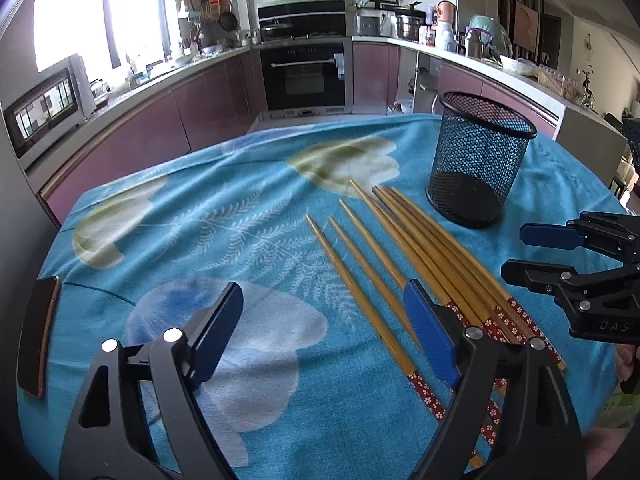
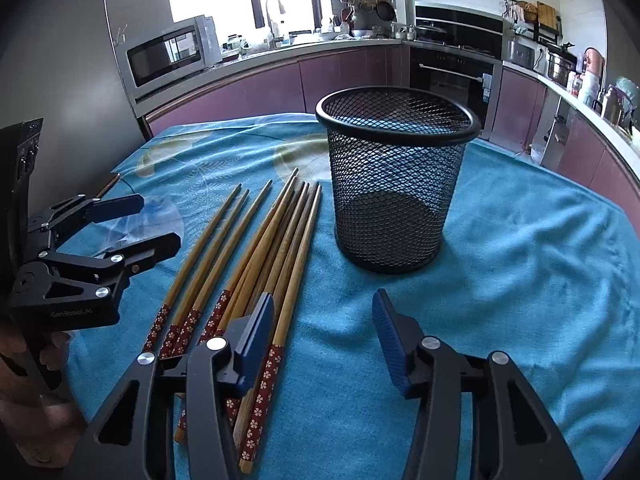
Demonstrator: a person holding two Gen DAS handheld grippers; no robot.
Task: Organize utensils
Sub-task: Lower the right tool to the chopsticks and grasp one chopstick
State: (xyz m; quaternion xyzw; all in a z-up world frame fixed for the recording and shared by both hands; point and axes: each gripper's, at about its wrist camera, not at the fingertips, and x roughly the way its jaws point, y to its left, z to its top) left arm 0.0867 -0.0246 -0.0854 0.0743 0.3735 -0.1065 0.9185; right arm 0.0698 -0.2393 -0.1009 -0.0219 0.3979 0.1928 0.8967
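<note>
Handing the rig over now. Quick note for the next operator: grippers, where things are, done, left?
Left gripper: open, nothing between the pads, above the cloth left of the chopsticks.
Right gripper: open, holding nothing, its left finger over the chopsticks' patterned ends.
Chopsticks: all lying loose on the blue tablecloth, tips pointing away.
Mesh cup: upright right of them, empty.
Done: nothing in the cup yet.
Left: pick up the chopsticks and stand them in the cup.
</note>
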